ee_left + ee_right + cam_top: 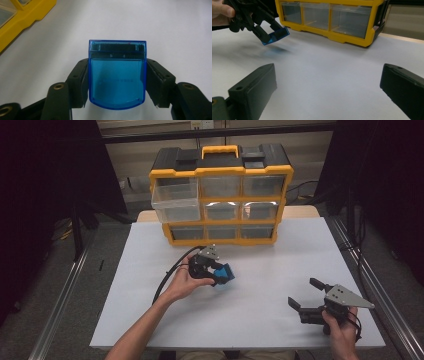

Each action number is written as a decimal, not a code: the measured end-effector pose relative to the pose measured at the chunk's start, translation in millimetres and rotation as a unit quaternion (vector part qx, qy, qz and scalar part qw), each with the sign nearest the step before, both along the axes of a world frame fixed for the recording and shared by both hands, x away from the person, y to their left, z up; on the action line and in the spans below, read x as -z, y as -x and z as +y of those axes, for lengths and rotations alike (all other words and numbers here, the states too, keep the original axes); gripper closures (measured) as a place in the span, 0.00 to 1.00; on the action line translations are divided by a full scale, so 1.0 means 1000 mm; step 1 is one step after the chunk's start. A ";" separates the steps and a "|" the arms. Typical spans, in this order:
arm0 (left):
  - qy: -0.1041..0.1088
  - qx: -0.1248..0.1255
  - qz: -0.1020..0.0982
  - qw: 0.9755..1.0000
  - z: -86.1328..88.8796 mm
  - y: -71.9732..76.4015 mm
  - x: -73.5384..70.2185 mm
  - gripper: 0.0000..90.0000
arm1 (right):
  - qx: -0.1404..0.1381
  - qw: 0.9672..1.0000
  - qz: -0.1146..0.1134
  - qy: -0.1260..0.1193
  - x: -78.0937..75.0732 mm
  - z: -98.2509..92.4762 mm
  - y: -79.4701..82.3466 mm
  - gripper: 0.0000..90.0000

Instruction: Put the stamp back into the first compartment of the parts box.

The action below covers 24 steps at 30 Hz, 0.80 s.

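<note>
Blue box (117,75) sits clamped between the jaws of the left tool (216,271), both pads pressing its two side walls. It is a small translucent blue plastic case with a darker strip across the far end, seen flat-on from the left gripper view. In the right gripper view the box (276,35) hangs tilted, clear of the desk (260,300), with a faint blue shadow on the white surface just beneath it. The left hand (186,281) wraps the tool body from behind, and a black cable loops off that tool toward the near-left.

Ahead of the left tool, near but apart, stands a yellow and black drawer organizer (220,195) with clear drawers; its top-left drawer (175,200) is pulled out, the others pushed in. A corner of the organizer's yellow frame (22,17) shows up-left of the held box in the left gripper view.

Right tool (307,300) rests low by the near-right part of the desk, well apart from the box, held in the right hand (342,327). Its jaws stand wide apart with nothing between them, just bare white desk, as the right gripper view shows. A grey three-cornered plate (347,296) sits on top of it. From the right tool, the box is far off up-left and the organizer (332,20) straight ahead.
</note>
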<state>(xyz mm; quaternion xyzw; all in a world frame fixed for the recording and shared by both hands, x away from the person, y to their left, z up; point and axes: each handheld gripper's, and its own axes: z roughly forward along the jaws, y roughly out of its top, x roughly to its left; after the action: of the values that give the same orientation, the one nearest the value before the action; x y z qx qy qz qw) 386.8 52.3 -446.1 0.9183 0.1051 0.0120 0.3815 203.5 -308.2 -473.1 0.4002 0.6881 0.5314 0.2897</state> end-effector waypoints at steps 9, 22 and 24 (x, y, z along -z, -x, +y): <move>0.054 -0.008 -0.009 0.998 0.011 0.013 -0.005 0.46 | -0.002 1.000 -0.001 -0.001 0.000 -0.001 0.001 0.00; 0.121 -0.041 -0.051 0.991 0.028 0.022 -0.020 0.46 | -0.010 1.000 -0.002 -0.004 0.000 -0.002 0.002 0.00; 0.130 -0.042 -0.054 0.989 0.030 0.024 -0.024 0.46 | -0.008 1.000 -0.001 -0.002 0.000 -0.002 0.001 0.00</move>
<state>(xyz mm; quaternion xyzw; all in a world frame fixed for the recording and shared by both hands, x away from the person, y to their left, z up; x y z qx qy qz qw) 362.4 82.0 -422.6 0.8538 0.1232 0.0638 0.5018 202.2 -310.2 -473.0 0.3942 0.6900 0.5358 0.2854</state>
